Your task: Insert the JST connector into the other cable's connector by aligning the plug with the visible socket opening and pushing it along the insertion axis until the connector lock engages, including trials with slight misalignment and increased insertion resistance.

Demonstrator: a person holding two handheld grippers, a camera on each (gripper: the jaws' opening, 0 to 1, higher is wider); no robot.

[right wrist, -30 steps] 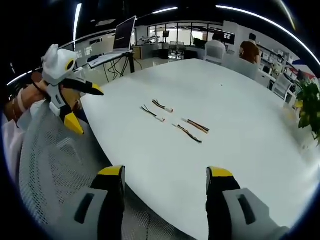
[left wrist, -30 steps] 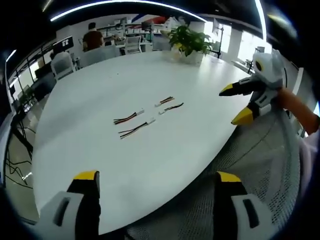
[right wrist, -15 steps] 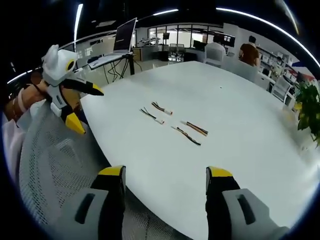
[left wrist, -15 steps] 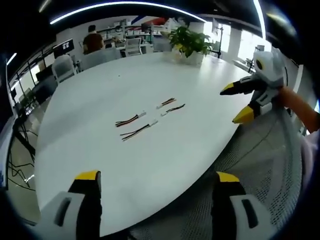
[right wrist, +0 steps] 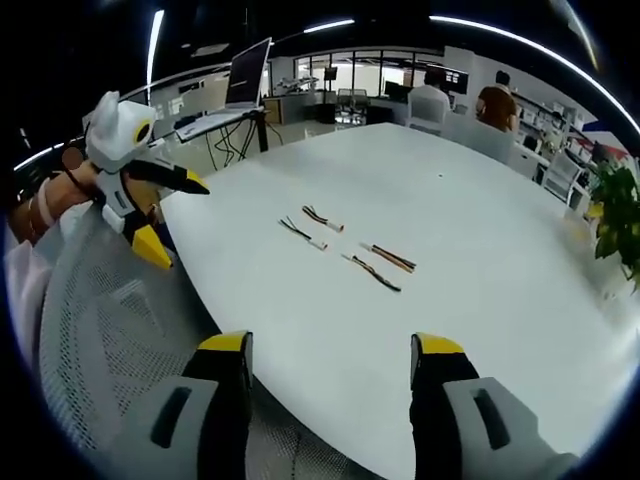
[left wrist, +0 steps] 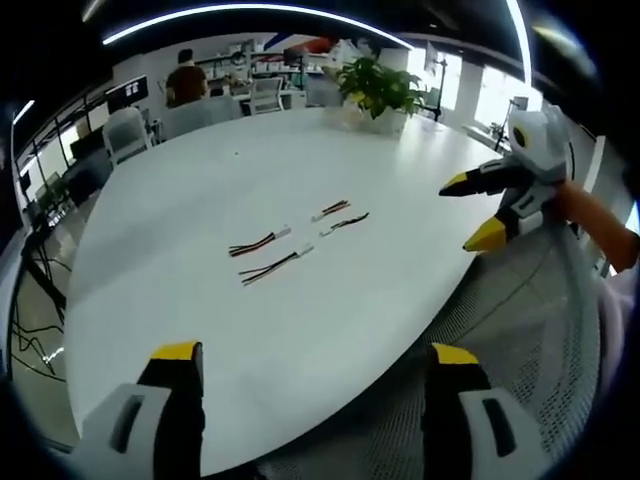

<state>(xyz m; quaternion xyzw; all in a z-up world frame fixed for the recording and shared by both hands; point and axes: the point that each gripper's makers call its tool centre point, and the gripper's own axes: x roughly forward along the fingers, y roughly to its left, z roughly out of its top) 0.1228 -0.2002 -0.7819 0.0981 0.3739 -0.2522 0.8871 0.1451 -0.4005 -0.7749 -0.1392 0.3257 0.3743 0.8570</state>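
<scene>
Four short cables lie on the table (left wrist: 200,330), near its middle and well apart from its near edge. They form two pairs: one cable pair (left wrist: 263,254) sits just beside the other cable pair (left wrist: 338,215), connector ends facing across a small gap. Beyond the cables, a potted plant (left wrist: 378,90) stands at the table's far edge. Office chairs (left wrist: 125,128) stand behind the table, with a seated person (left wrist: 186,78) past them. A mesh chair back (right wrist: 110,330) sits before the table's near edge.

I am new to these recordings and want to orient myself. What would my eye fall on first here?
First, the large white oval table, with four short wired connector cables lying in two pairs near its middle. Next, the yellow-tipped fingers of both grippers, spread wide and holding nothing: the left gripper and right gripper wait at the table's near edge. A green potted plant stands at the far end.
</scene>
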